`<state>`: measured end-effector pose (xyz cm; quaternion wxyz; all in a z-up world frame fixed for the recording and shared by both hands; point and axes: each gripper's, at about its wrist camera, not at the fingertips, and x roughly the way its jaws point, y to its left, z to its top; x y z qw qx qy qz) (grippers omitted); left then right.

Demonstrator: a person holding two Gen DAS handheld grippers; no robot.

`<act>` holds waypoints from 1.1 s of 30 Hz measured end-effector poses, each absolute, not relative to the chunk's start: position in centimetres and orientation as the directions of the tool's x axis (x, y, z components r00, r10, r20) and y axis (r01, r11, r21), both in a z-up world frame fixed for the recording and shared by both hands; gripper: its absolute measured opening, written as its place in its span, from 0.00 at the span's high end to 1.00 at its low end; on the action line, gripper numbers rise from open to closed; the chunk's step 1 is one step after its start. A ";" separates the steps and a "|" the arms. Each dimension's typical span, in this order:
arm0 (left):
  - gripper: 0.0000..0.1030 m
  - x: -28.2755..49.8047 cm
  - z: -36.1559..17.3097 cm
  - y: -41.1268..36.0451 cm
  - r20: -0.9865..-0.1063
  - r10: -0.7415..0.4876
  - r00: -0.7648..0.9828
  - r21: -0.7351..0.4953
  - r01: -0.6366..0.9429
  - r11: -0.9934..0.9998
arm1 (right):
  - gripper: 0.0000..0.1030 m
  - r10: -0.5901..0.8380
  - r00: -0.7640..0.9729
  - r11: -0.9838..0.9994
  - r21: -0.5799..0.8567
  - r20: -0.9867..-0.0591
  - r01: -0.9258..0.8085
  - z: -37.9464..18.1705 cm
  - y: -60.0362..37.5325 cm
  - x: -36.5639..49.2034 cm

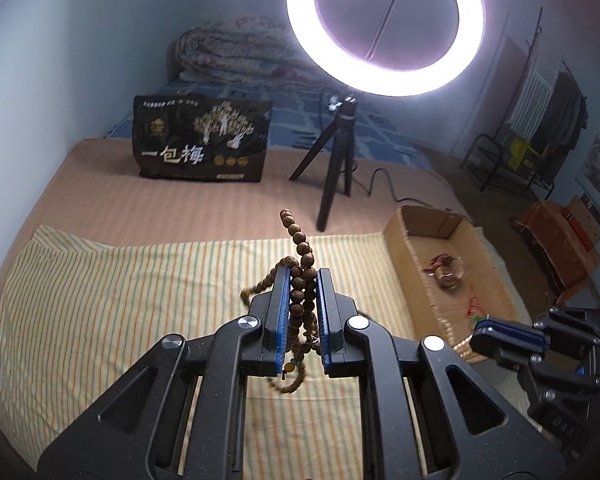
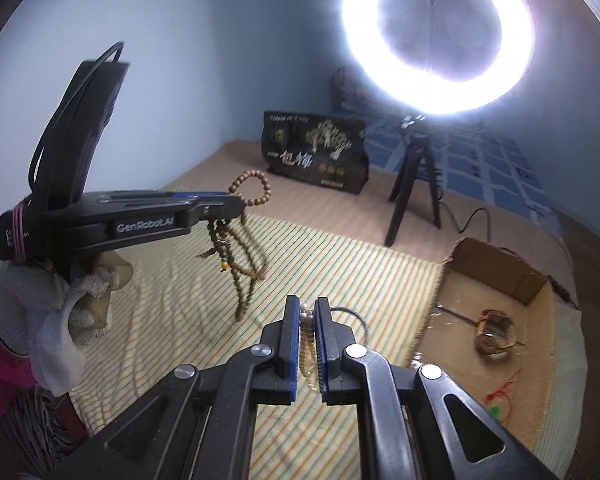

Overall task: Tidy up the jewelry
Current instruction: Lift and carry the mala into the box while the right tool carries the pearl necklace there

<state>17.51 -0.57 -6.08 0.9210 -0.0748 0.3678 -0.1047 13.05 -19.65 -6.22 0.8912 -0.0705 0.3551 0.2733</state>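
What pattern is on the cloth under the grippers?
Thin green and orange stripes on the cream cloth, clearest in the left wrist view.

The striped cloth (image 1: 100, 300) lies bare under and left of both grippers, open ground for a hand. To the right stands a cardboard box (image 1: 410, 280), open on top, its near wall rising at the cloth's edge; bracelets (image 2: 494, 334) lie on its floor, with bare floor around them. Behind the cloth a tripod (image 1: 336, 168) spreads its legs close to the box's far corner, its cable (image 1: 384, 184) trailing right. A black bag (image 1: 202, 140) stands further back on the left, well apart from the tripod
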 end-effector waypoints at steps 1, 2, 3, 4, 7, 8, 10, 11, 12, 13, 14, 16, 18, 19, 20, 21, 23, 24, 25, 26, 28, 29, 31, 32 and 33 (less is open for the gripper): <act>0.89 17.4 -5.7 -0.8 -0.654 -0.255 0.712 -0.219 0.145 0.965 | 0.95 0.434 0.609 0.845 0.067 -0.664 -0.530 -5.8 -20.2 13.0; 0.89 17.3 -5.3 -1.0 -0.648 -0.261 0.715 -0.222 0.151 0.963 | 0.95 0.431 0.617 0.849 0.066 -0.659 -0.524 -5.4 -20.6 12.9; 0.89 17.2 -5.0 -1.2 -0.643 -0.267 0.718 -0.224 0.157 0.962 | 0.95 0.429 0.622 0.852 0.063 -0.655 -0.520 -5.2 -21.1 12.7; 0.89 17.1 -4.6 -1.5 -0.637 -0.274 0.721 -0.228 0.163 0.960 | 0.95 0.424 0.631 0.856 0.060 -0.650 -0.513 -4.8 -21.6 12.7; 0.89 16.9 -3.6 -2.4 -0.620 -0.295 0.727 -0.239 0.183 0.953 | 0.95 0.409 0.651 0.867 0.050 -0.640 -0.496 -4.2 -22.9 12.6; 0.89 16.8 -3.3 -2.7 -0.615 -0.303 0.728 -0.243 0.191 0.951 | 0.95 0.403 0.656 0.871 0.047 -0.638 -0.489 -4.1 -23.4 12.7; 0.89 16.7 -2.8 -3.4 -0.604 -0.320 0.729 -0.250 0.208 0.946 | 0.95 0.392 0.666 0.878 0.042 -0.635 -0.477 -3.8 -24.1 12.7; 0.89 16.7 -2.5 -3.8 -0.600 -0.329 0.729 -0.253 0.217 0.943 | 0.95 0.383 0.672 0.883 0.039 -0.634 -0.467 -3.6 -24.7 12.8; 0.89 16.7 -2.2 -4.3 -0.595 -0.338 0.729 -0.256 0.227 0.940 | 0.95 0.378 0.676 0.887 0.038 -0.633 -0.461 -3.5 -25.0 12.8; 0.89 16.7 -2.0 -4.8 -0.591 -0.347 0.728 -0.259 0.237 0.936 | 0.95 0.371 0.680 0.891 0.035 -0.632 -0.453 -3.4 -25.4 12.8; 0.89 16.7 -1.9 -5.3 -0.588 -0.354 0.727 -0.261 0.244 0.934 | 0.95 0.364 0.686 0.895 0.033 -0.631 -0.445 -3.3 -26.0 12.9; 0.89 16.7 -1.6 -6.2 -0.583 -0.370 0.723 -0.266 0.260 0.928 | 0.95 0.351 0.695 0.903 0.029 -0.628 -0.430 -3.2 -26.9 13.0; 0.89 16.7 -1.4 -7.3 -0.579 -0.386 0.718 -0.271 0.278 0.922 | 0.95 0.339 0.702 0.909 0.025 -0.626 -0.416 -3.0 -27.8 13.2; 0.89 16.8 -1.3 -7.9 -0.577 -0.395 0.715 -0.274 0.287 0.918 | 0.95 0.332 0.705 0.912 0.022 -0.627 -0.410 -2.9 -28.2 13.3; 0.89 16.8 -1.2 -8.4 -0.575 -0.402 0.713 -0.277 0.292 0.915 | 0.95 0.324 0.708 0.916 0.020 -0.628 -0.401 -2.9 -28.7 13.4; 0.89 16.9 -1.1 -8.9 -0.572 -0.410 0.710 -0.281 0.300 0.912 | 0.95 0.318 0.709 0.918 0.017 -0.629 -0.397 -2.9 -28.9 13.5; 0.89 17.1 -1.0 -10.0 -0.569 -0.425 0.704 -0.289 0.313 0.905 | 0.95 0.305 0.712 0.923 0.013 -0.633 -0.383 -3.0 -29.7 13.7; 0.89 17.1 -0.9 -10.5 -0.567 -0.432 0.701 -0.291 0.320 0.902 | 0.95 0.301 0.712 0.925 0.012 -0.634 -0.380 -3.1 -29.9 13.8; 0.89 17.2 -0.9 -11.1 -0.565 -0.439 0.699 -0.293 0.327 0.898 | 0.95 0.295 0.712 0.927 0.011 -0.637 -0.375 -3.2 -30.2 14.0; 0.89 17.3 -0.8 -11.6 -0.563 -0.445 0.696 -0.296 0.333 0.895 | 0.95 0.290 0.711 0.929 0.010 -0.640 -0.369 -3.3 -30.6 14.1; 0.89 17.5 -0.8 -12.5 -0.561 -0.457 0.690 -0.300 0.346 0.889 | 0.95 0.281 0.710 0.933 0.009 -0.646 -0.360 -3.6 -31.1 14.3; 0.89 17.6 -0.9 -13.0 -0.560 -0.462 0.688 -0.301 0.350 0.887 | 0.95 0.276 0.709 0.935 0.009 -0.648 -0.356 -3.8 -31.4 14.3; 0.89 17.9 -1.0 -13.8 -0.559 -0.472 0.681 -0.306 0.360 0.881 | 0.95 0.270 0.708 0.937 0.009 -0.653 -0.349 -4.1 -32.0 14.4; 0.89 18.1 -1.1 -14.2 -0.559 -0.478 0.678 -0.310 0.364 0.879 | 0.95 0.266 0.706 0.939 0.010 -0.657 -0.344 -4.3 -32.3 14.4; 0.89 18.3 -1.2 -14.7 -0.560 -0.484 0.672 -0.313 0.369 0.875 | 0.95 0.263 0.705 0.940 0.010 -0.659 -0.342 -4.4 -32.4 14.5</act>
